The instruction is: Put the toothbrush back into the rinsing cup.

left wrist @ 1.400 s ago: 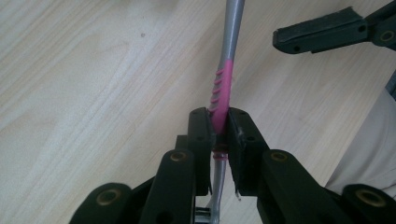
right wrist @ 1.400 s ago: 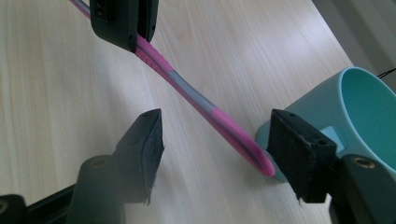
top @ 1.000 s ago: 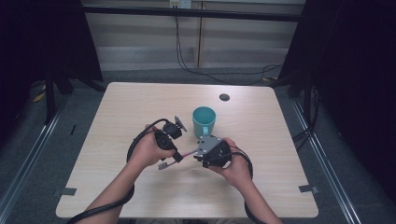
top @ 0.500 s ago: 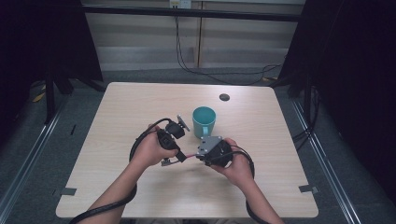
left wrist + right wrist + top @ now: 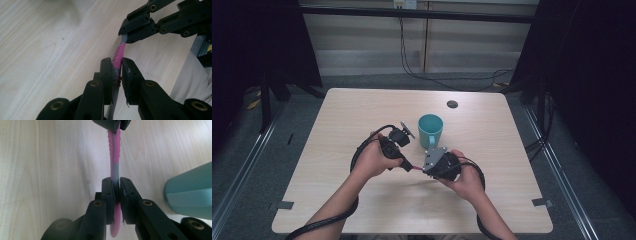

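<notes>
A slim pink and grey handle (image 5: 416, 169), like a toothbrush's, is held level above the table between both grippers. My left gripper (image 5: 117, 62) is shut on its pink ribbed part (image 5: 119, 51), and it reaches in from the left in the high view (image 5: 408, 165). My right gripper (image 5: 117, 181) has just been closing and now clamps the handle's grey stretch (image 5: 114, 157); it faces the left gripper (image 5: 117, 125) head on. A teal mug (image 5: 430, 130) stands upright just behind the two grippers.
The light wooden table (image 5: 337, 125) has bare room all round the hands. A small dark round disc (image 5: 452, 104) lies behind the mug. The mug's side (image 5: 190, 192) is close on the right of the right gripper. Dark floor and rails surround the table.
The right gripper's jaws have closed onto the free end of the handle. The left gripper has kept its grip. Both hands have stayed where they were.
</notes>
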A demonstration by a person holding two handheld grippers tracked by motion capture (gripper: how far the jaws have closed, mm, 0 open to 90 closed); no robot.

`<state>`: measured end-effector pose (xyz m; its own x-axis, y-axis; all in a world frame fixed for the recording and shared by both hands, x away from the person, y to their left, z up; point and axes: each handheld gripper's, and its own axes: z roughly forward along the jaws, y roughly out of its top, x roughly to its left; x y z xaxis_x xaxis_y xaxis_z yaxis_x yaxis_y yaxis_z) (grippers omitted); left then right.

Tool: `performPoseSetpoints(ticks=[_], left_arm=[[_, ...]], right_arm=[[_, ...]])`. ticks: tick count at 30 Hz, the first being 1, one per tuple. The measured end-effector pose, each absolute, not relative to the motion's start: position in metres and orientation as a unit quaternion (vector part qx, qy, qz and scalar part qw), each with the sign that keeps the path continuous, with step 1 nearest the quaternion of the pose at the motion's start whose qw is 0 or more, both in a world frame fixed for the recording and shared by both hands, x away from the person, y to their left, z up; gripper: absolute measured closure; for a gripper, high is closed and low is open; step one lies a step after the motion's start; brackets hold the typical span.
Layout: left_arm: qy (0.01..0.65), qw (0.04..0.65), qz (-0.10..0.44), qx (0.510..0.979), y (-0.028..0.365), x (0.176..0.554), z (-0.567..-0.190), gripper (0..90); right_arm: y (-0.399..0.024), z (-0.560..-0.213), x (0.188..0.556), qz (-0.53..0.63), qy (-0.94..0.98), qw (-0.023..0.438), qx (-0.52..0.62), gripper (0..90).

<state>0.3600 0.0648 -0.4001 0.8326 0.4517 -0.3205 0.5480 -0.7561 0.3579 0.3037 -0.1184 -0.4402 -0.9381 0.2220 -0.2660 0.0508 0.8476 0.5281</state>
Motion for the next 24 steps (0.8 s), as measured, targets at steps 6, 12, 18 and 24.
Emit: performPoseSetpoints(ticks=[6, 12, 18, 24], left_arm=[[0.289, 0.258, -0.105, 0.916, 0.068, 0.363, -0.398, 75.0], [0.298, 0.280, -0.082, 0.909, 0.076, 0.368, -0.387, 57.6], [0.313, 0.304, -0.068, 0.897, 0.089, 0.371, -0.381, 53.8], [0.312, 0.327, -0.049, 0.891, 0.100, 0.376, -0.383, 47.4]], right_arm=[[-0.120, -0.438, 0.303, 0.264, 0.948, 0.161, 0.081, 83.1], [-0.123, -0.437, 0.304, 0.252, 0.951, 0.165, 0.072, 83.1], [-0.131, -0.439, 0.303, 0.236, 0.954, 0.172, 0.069, 83.0], [-0.147, -0.441, 0.303, 0.240, 0.953, 0.166, 0.081, 83.0]])
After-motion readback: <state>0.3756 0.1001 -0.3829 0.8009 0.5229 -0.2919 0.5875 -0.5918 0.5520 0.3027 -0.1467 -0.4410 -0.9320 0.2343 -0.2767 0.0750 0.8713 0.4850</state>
